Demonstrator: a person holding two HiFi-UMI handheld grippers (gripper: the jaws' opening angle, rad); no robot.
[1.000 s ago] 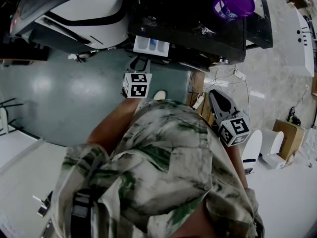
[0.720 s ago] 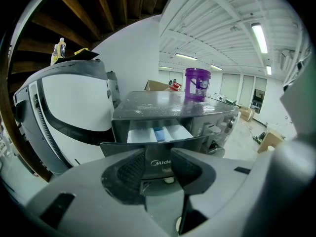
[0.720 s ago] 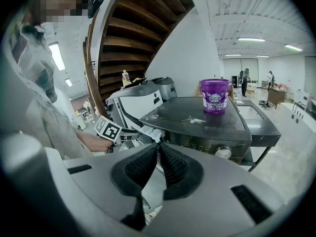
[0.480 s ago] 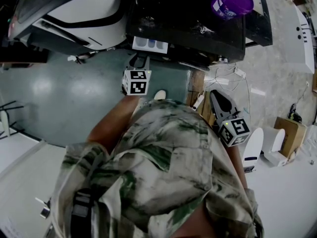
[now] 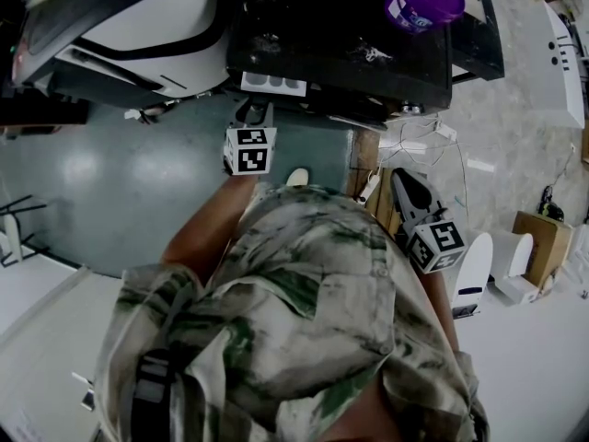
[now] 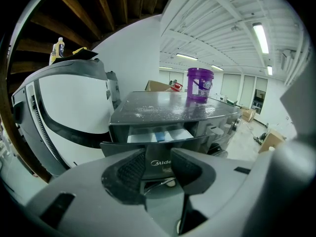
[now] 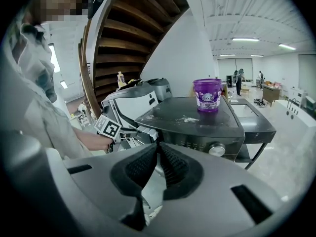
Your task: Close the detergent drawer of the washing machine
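1. The detergent drawer (image 5: pixel 273 83) juts partly open from the washing machine (image 5: pixel 340 35), straight ahead of your left gripper (image 5: pixel 255 110); its slide axis runs along the jaws.
2. Left jaws stand apart, framing the drawer front; your right gripper (image 5: pixel 401 180), jaws together on nothing, hangs well apart.
3. Against a second ago, the drawer protrudes less; the left gripper has advanced.

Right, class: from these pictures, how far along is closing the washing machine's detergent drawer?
Mostly done: the detergent drawer sticks out only slightly from the washing machine, its compartments just showing. In hand: the left gripper, jaws apart, is at the drawer front. The right gripper is shut and held aside. Left: push the drawer flush.
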